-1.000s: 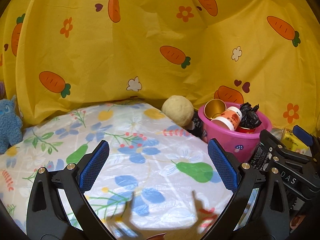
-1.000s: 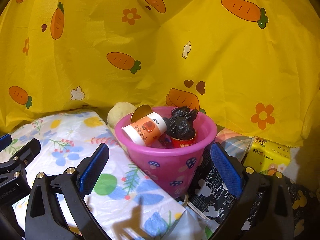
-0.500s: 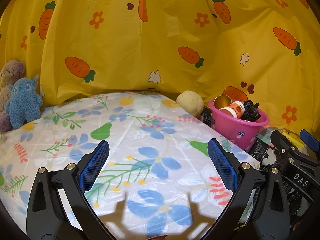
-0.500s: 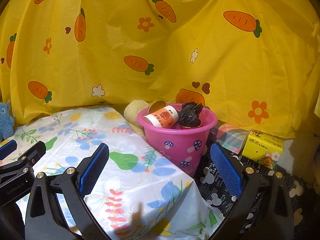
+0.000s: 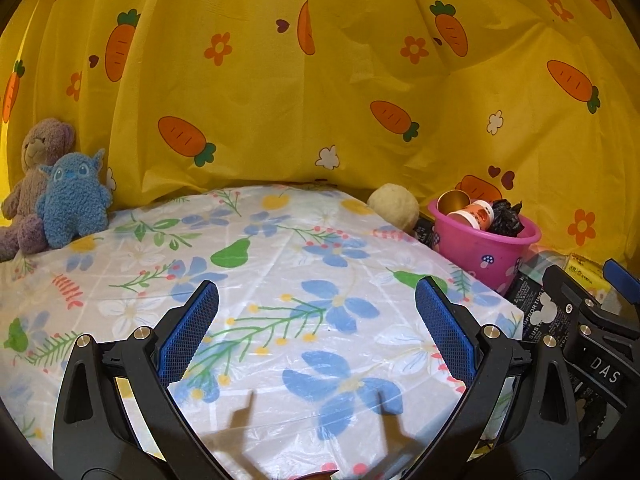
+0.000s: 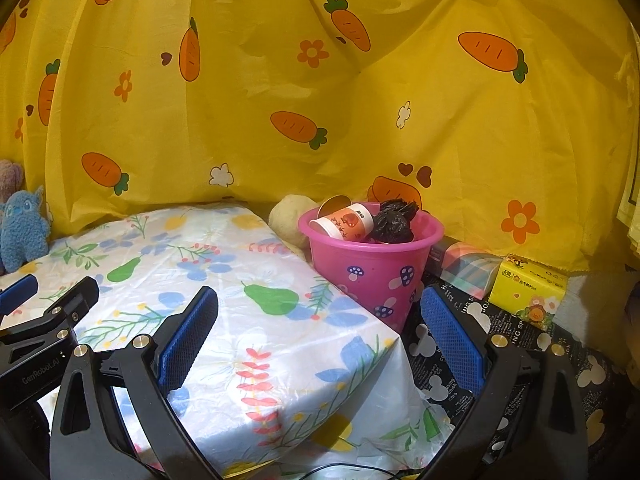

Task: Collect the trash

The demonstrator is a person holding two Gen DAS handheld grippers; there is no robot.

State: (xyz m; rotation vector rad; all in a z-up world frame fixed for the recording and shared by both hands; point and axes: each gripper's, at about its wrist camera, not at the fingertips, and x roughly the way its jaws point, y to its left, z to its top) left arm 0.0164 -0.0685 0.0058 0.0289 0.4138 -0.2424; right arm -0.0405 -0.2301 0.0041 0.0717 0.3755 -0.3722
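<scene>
A pink bucket with mushroom prints stands past the table's right edge; it also shows in the left wrist view. Inside lie an orange paper cup, a gold-lined cup and a crumpled black bag. My left gripper is open and empty above the floral tablecloth. My right gripper is open and empty, over the table's right corner, short of the bucket.
A cream ball sits behind the bucket. A blue plush and a brown teddy sit at the table's far left. A yellow tissue pack and a striped box lie right of the bucket. A yellow carrot curtain hangs behind.
Both grippers have pulled back from the bucket, which now looks smaller and farther. More of the table and the plush toys have come into view. Both stay open.
</scene>
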